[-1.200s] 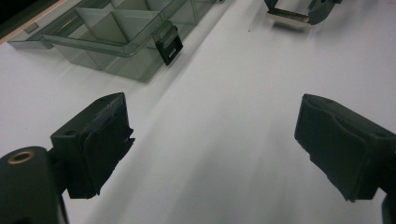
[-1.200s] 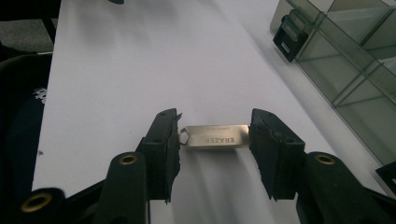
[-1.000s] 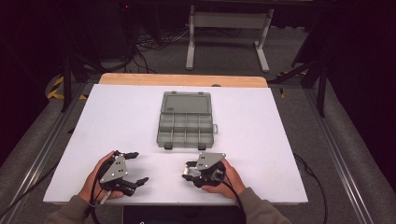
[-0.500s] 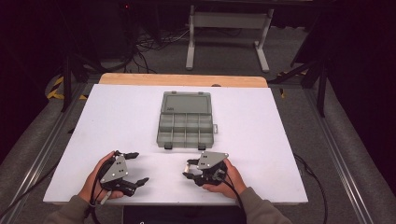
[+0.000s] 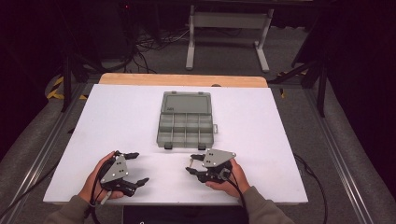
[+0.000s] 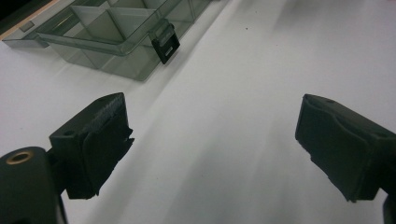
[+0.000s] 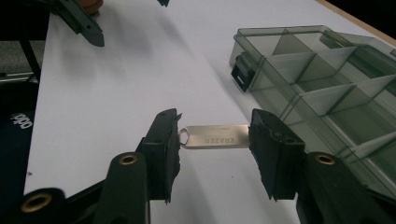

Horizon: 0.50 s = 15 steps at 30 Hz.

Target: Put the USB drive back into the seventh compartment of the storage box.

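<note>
The right claw [image 7: 214, 140] is holding a small silver metal stick [image 7: 214, 136], probably a USB drive, lengthwise between its jaws. The jaws are standing about half open, one pad at each end of the stick, so the stick is spanning the gap like a bridge. In the high view this claw [image 5: 195, 164] is resting low over the near part of the white worktop [image 5: 116, 112], with the stick [image 5: 192, 159] at its tips.

The grey compartment box [image 5: 186, 120] is lying just ahead of the right claw, a little beyond its tips, with the lid folded open away from the person. In the right gripper view the box [image 7: 327, 79] is beside the claw, near but not touching, and the compartments that are showing are looking empty.

The left claw [image 6: 212, 154] is standing wide open and is gripping nothing; only bare worktop is lying between its jaws, and the box's black latch [image 6: 165, 43] is farther ahead.

So I am judging that the picking up is done, while the carrying to a compartment and the releasing are left.
</note>
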Each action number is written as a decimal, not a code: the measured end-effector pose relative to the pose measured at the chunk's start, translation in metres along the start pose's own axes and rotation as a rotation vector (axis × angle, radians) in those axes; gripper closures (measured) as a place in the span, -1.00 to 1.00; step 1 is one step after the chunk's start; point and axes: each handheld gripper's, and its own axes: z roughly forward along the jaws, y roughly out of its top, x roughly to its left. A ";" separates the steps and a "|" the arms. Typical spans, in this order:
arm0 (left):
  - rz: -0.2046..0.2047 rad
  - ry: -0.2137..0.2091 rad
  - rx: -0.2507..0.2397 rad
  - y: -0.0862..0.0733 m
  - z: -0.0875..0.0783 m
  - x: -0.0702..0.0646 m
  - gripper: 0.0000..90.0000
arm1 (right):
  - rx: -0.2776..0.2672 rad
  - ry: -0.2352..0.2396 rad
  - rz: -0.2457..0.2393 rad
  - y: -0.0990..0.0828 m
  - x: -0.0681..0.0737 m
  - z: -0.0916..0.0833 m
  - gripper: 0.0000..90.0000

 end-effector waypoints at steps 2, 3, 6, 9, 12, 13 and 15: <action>-0.005 0.000 -0.003 0.000 0.000 0.000 -0.76 | -0.005 -0.009 -0.002 0.000 -0.001 -0.002 0.19; -0.005 0.000 -0.003 0.000 0.000 0.000 -0.76 | -0.005 -0.009 -0.002 0.000 -0.001 -0.002 0.19; -0.004 -0.002 -0.002 0.000 0.001 0.000 -0.76 | -0.018 -0.025 0.002 0.001 -0.003 -0.006 0.19; -0.004 -0.002 -0.001 0.000 0.000 -0.001 -0.76 | -0.029 -0.036 0.005 0.001 -0.004 -0.008 0.19; -0.004 -0.002 -0.001 0.000 0.000 -0.001 -0.76 | -0.032 -0.042 0.008 0.001 -0.004 -0.008 0.19; -0.004 -0.002 -0.001 0.000 0.000 -0.001 -0.76 | -0.033 -0.045 0.008 0.001 -0.004 -0.008 0.19; -0.004 -0.002 -0.001 0.000 0.000 0.000 -0.77 | -0.034 -0.047 0.010 0.001 -0.004 -0.008 0.19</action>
